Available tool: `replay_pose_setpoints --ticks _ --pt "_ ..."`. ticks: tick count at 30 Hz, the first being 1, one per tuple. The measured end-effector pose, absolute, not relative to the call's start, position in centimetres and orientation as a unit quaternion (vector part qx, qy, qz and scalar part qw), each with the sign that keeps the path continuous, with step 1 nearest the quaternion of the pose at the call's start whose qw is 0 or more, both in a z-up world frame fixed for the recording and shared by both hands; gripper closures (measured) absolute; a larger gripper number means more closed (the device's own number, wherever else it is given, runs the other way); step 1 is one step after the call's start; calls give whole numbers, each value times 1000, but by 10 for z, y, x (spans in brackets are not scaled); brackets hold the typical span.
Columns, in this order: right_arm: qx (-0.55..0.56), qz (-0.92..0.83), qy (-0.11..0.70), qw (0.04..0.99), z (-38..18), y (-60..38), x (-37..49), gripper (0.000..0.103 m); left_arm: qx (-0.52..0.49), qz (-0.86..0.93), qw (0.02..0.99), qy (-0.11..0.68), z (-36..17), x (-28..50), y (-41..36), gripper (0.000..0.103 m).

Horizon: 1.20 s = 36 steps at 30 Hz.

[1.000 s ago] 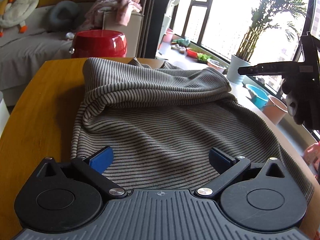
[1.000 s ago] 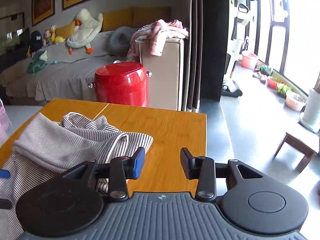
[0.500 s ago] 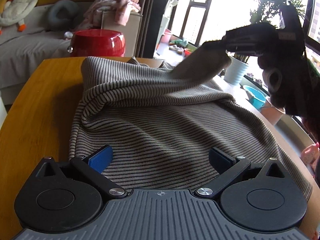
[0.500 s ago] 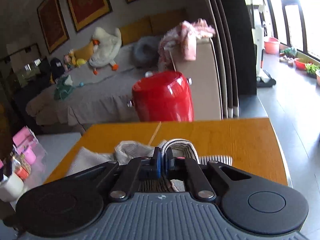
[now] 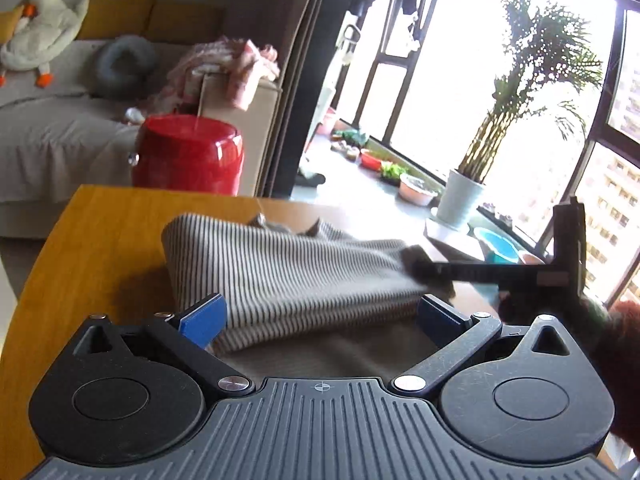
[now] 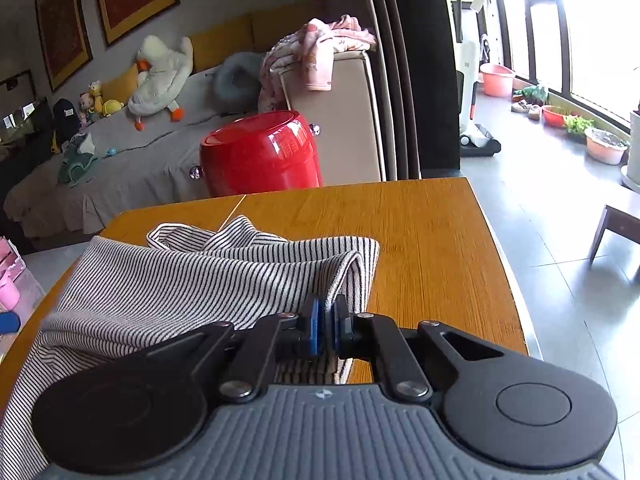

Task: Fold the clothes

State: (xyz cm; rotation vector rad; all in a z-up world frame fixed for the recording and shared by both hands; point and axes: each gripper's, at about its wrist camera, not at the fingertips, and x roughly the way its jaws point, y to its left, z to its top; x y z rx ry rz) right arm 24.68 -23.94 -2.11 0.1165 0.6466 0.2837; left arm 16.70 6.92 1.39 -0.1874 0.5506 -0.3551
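Right gripper: I had its blue pads clamped on a folded edge of the striped shirt.
Left gripper: I held it spread wide, gripping nothing, low over the shirt's near part.
Shirt: bunched in folds on the wooden table, toward its left side.
Behind the table: a red stool and a sofa.
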Motion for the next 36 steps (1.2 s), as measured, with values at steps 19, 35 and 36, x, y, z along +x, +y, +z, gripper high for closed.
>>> replay_pose_setpoints --ticks 19,35,36 --pt "150 179 296 926 -36 -199 239 1 -104 -141 942 286 -37 216 73 0" --pt "223 234 273 906 -40 -224 228 0 -76 -168 954 238 -8 197 60 0" --pt "220 233 274 907 -40 -223 228 0 -74 -173 954 234 -5 197 58 0"
